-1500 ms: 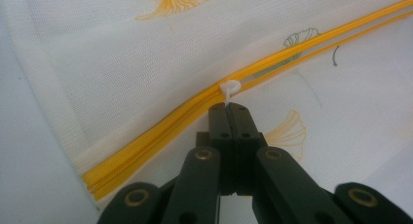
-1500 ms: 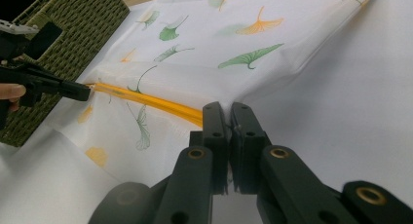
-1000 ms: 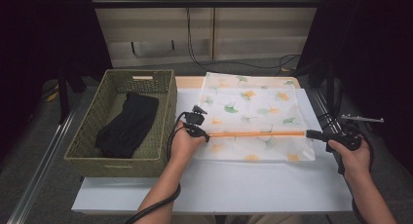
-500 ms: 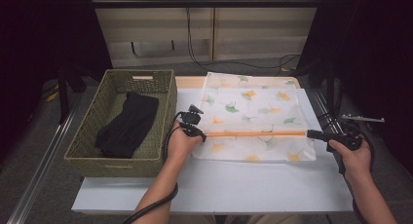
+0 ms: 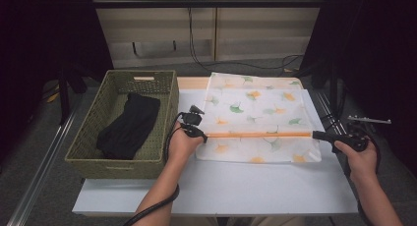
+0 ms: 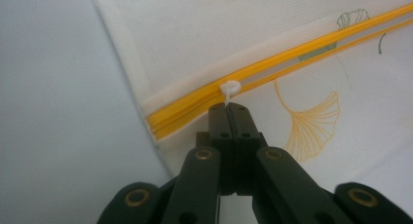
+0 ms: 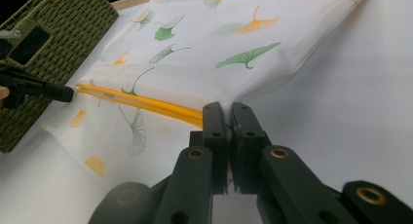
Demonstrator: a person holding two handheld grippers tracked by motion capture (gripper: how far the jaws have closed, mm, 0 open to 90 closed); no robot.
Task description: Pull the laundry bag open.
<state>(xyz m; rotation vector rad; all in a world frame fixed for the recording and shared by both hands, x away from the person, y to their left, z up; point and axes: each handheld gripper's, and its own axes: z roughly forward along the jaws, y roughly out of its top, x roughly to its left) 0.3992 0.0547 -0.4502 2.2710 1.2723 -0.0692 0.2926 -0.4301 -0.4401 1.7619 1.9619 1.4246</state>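
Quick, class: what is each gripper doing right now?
Left gripper: shut on the white zipper pull.
Right gripper: shut on the laundry bag at its zipper end.

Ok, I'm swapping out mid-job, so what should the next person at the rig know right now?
Left gripper: shut on the white zipper pull.
Right gripper: shut on the right end of the white ginkgo-leaf print mesh bag, pulling the orange zipper taut.
The bag lies flat on the white table. The folded black cloth sits in the green woven basket.
Done: the pull is at the left end.
Left: probably bagging the cloth.
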